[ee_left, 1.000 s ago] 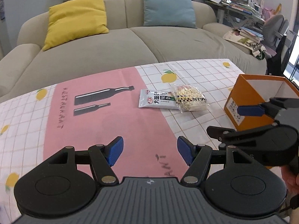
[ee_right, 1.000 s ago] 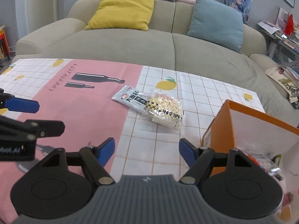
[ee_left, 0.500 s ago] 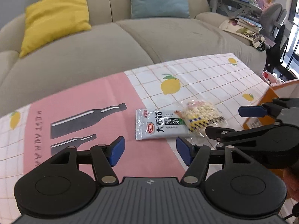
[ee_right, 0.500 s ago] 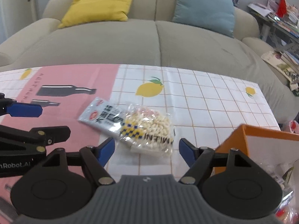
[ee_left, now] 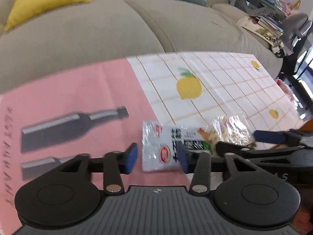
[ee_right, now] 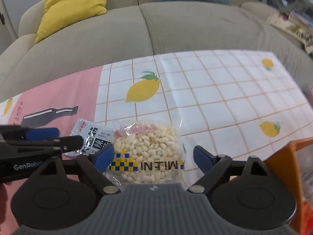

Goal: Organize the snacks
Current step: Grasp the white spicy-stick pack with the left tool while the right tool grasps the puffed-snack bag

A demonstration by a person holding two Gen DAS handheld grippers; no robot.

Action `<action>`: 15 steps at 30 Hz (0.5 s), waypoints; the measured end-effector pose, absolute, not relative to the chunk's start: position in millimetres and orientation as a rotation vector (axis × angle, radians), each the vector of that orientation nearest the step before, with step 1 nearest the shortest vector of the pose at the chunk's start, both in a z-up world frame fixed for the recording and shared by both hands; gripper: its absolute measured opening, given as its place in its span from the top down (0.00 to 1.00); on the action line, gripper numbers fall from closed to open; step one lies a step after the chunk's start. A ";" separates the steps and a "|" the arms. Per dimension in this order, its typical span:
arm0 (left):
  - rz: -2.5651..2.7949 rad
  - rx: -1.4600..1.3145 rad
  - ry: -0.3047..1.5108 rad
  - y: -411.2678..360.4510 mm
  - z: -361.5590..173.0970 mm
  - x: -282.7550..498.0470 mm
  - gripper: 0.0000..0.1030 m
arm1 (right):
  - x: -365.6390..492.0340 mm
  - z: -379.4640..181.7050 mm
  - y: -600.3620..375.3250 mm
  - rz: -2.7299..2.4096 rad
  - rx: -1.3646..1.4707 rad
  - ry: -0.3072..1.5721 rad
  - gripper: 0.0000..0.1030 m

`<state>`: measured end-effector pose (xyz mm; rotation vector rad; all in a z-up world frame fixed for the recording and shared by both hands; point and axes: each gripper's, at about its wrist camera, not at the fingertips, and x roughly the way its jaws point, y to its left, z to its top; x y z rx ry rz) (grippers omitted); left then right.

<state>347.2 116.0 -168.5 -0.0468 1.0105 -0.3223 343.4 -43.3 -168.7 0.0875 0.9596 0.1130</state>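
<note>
A white snack packet [ee_left: 162,148] with red logo and black lettering lies on the tablecloth. My left gripper [ee_left: 157,157] is open, its blue pads on either side of the packet's near end. A clear bag of puffed rice [ee_right: 146,148] lies just right of the packet, overlapping it. My right gripper [ee_right: 153,157] is open with the bag between its fingers. The packet also shows in the right wrist view [ee_right: 92,137], and the bag in the left wrist view [ee_left: 228,130]. Each gripper appears in the other's view, close beside it.
An orange box [ee_right: 285,156] with snacks inside stands at the right, close to my right gripper. The tablecloth [ee_right: 225,90] is pink on the left and white-checked with lemons on the right. A beige sofa [ee_right: 176,25] with cushions runs behind the table.
Both grippers have moved forward and down to the snacks. The packet now sits between my left fingers and the rice bag between my right fingers. Both stay open.
</note>
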 end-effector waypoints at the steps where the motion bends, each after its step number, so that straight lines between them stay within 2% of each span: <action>1: -0.317 -0.048 1.020 116.3 -170.4 345.4 0.64 | 345.6 -171.5 -43.3 0.135 0.103 0.979 0.20; 3: -0.309 -0.040 1.009 116.7 -171.9 337.8 0.67 | 346.0 -177.3 -40.4 0.153 0.093 1.009 0.22; 6: -0.278 -0.060 1.020 121.3 -170.0 328.2 0.79 | 340.4 -177.4 -35.3 0.190 0.071 0.991 0.23; 8: -0.242 -0.081 1.041 124.7 -168.3 320.4 0.93 | 335.6 -177.0 -30.7 0.230 0.063 0.990 0.23; 15: -0.178 -0.162 1.077 133.7 -170.7 262.4 0.99 | 302.4 -177.1 -13.0 0.349 -0.006 0.991 0.24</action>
